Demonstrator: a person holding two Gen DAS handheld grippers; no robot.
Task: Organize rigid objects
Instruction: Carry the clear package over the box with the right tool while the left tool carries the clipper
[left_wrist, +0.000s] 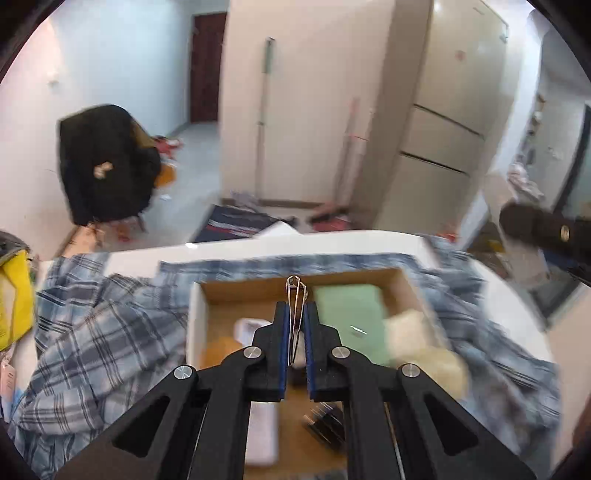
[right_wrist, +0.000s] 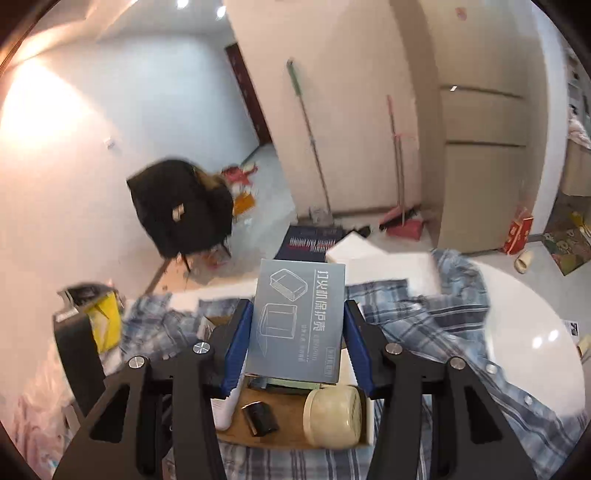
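Box (right_wrist: 295, 437) holds one jar (right_wrist: 332, 415), one green pad (left_wrist: 349, 325).

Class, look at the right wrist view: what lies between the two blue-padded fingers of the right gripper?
A flat grey box printed with line drawings and Chinese text sits between the fingers of the right gripper, clamped on both sides, above the cardboard box.

grey box (right_wrist: 299, 321) | front print: 打火机保护壳, beside two line drawings; smaller print beneath unreadable
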